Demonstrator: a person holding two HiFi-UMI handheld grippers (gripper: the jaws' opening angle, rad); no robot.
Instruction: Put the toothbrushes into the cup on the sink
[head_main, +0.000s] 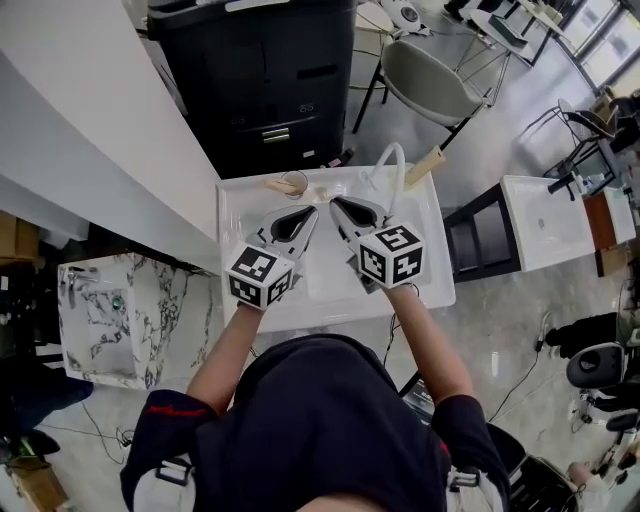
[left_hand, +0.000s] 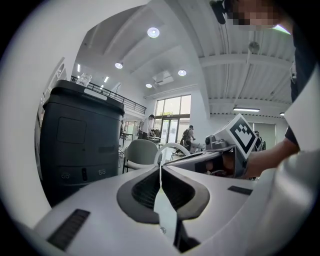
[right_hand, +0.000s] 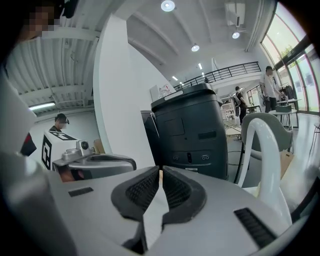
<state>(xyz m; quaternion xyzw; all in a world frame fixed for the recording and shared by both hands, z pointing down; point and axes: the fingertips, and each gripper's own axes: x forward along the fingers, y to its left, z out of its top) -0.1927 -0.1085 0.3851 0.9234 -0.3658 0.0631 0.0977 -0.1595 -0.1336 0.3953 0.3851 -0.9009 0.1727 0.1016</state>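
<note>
A white sink (head_main: 430, 285) has a curved white faucet (head_main: 398, 165) at its back. At the back left rim stands a small clear cup (head_main: 292, 184) with pale toothbrush handles (head_main: 270, 185) leaning out of it. A beige handle (head_main: 425, 165) lies at the back right corner. My left gripper (head_main: 310, 212) and right gripper (head_main: 335, 203) hover side by side over the basin, tips close together. The jaws of both are shut with nothing between them. The left gripper view shows the left gripper (left_hand: 161, 167) empty, and the right gripper view shows the right gripper (right_hand: 160, 172) empty. Neither of those views shows the cup.
A black cabinet (head_main: 260, 80) stands just behind the sink, a white wall (head_main: 90, 130) to its left. A grey chair (head_main: 430, 75) is behind on the right. A second white sink (head_main: 545, 220) stands at the right, a marble-patterned block (head_main: 110, 310) at the left.
</note>
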